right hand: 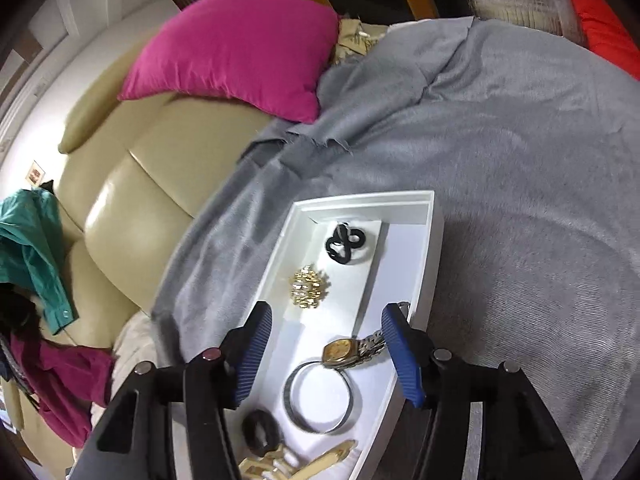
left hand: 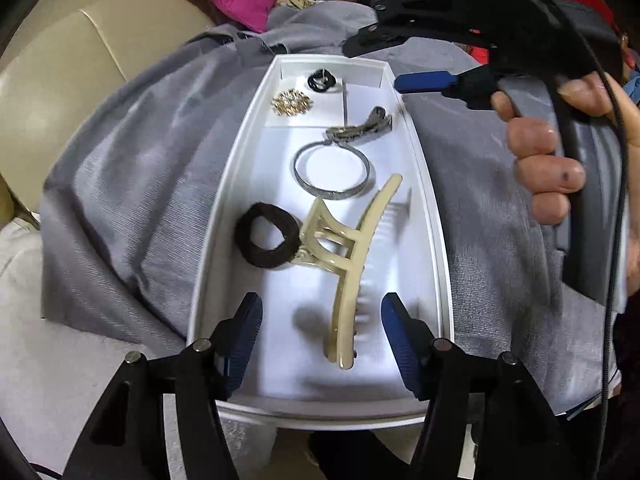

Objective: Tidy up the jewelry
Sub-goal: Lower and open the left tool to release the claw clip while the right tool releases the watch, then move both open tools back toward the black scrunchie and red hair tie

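Jewelry already lies in the white tray [left hand: 224, 216] on the grey blanket [left hand: 120, 200]: in the far left compartment a thin black tie [left hand: 321, 80] and a gold brooch [left hand: 291, 103]; across the divider and into the main bay, a watch [right hand: 352, 354] touching the silver bangle [left hand: 331, 171]; nearer you, a brown scrunchie [left hand: 267, 235] against the cream claw clip [left hand: 344, 264]. Your left gripper [left hand: 322, 336] hangs over the near end with jaws wide, straddling the clip's tail and holding nothing. Your right gripper [right hand: 327, 354] is also spread wide and empty, one blue pad at the watch band. The watch is probably the heaviest piece, with a slack, slippery metal band (expect it to droop), so pinch across the case rather than the links. The bangle looks stiff and slick; grip its rim edge-on. The brooch seems small and delicate, so close gently on its outer edge. The clip is light, rigid plastic; take its spine, not the teeth. The scrunchie and tie are soft and will squash under the pads.
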